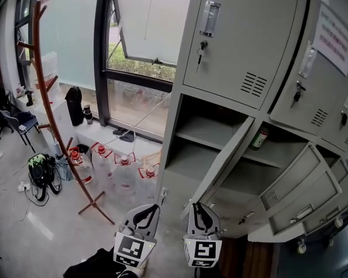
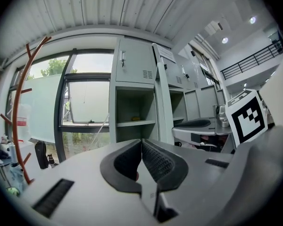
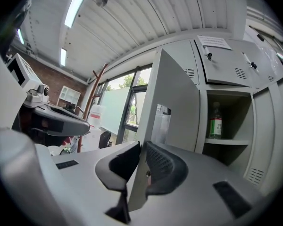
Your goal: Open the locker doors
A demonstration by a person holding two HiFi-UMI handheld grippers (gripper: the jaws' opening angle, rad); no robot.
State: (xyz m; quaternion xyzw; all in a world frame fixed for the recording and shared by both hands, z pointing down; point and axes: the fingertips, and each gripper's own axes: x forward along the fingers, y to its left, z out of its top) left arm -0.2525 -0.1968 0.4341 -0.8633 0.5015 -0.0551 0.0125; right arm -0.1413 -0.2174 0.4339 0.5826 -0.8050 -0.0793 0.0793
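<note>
The right gripper (image 1: 200, 208) meets the outer edge of a swung-open locker door (image 1: 223, 155) in the head view. The left gripper (image 1: 146, 210) hangs just beside it, clear of the locker (image 1: 177, 120). Above them an upper door (image 1: 243, 33) is shut, with a key (image 1: 202, 48) in its lock. A green bottle (image 1: 258, 138) stands on a shelf inside.

In the left gripper view, the jaws are pressed together with nothing between them, pointing toward an open compartment (image 2: 134, 107).

In the right gripper view, the jaws sit narrow, clamped on the thin edge of the locker door (image 3: 172, 98). The green bottle (image 3: 215, 121) shows on its shelf to the right.
</note>
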